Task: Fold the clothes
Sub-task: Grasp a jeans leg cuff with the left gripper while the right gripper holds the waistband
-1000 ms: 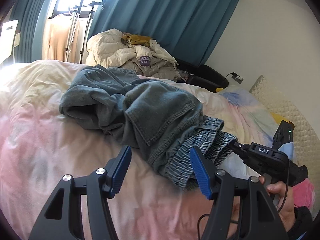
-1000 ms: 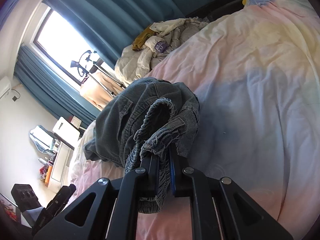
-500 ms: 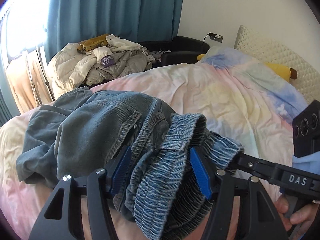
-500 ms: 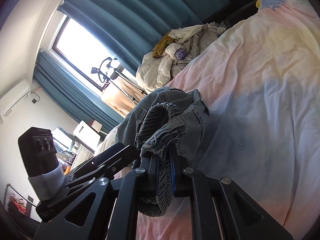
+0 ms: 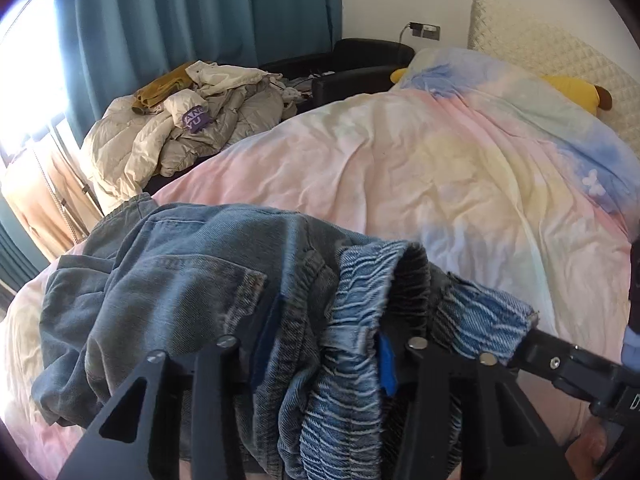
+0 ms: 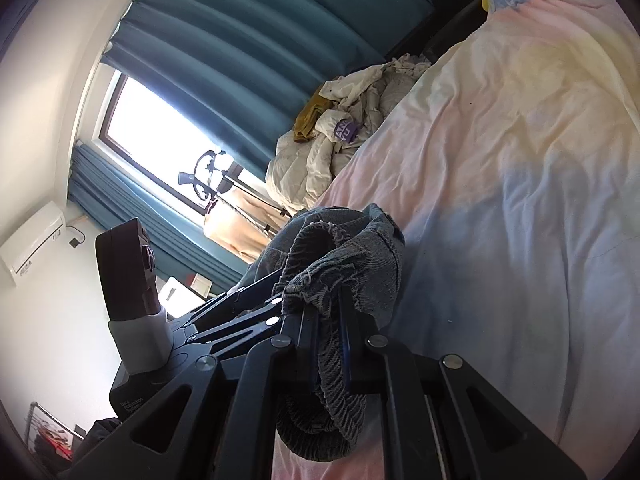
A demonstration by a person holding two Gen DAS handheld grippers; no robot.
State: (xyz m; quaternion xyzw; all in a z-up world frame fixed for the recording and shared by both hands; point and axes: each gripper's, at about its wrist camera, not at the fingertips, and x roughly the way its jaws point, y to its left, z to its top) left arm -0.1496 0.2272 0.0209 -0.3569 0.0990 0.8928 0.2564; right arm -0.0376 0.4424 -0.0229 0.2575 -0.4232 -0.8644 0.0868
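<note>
A pair of grey-blue jeans (image 5: 172, 280) with a ribbed elastic waistband (image 5: 352, 320) hangs bunched over the pastel duvet (image 5: 440, 184). My left gripper (image 5: 320, 356) has its jaws around the waistband, the blue pads pressed into the cloth. My right gripper (image 6: 328, 332) is shut on the waistband (image 6: 336, 368) too, just to the right of the left one; its black fingers (image 5: 560, 356) show in the left wrist view. The left gripper's body (image 6: 136, 312) shows at the left of the right wrist view. The jeans' legs trail down to the left.
A heap of cream jackets and a mustard garment (image 5: 180, 120) lies beyond the bed's far edge, by teal curtains (image 5: 200, 20). A black sofa (image 5: 360, 64) stands behind. A yellow plush toy (image 5: 576, 88) lies by the quilted headboard (image 5: 560, 52).
The left gripper moved in from open in front of the jeans and closed over the waistband beside the right gripper. Both rose, lifting the waistband off the duvet.
</note>
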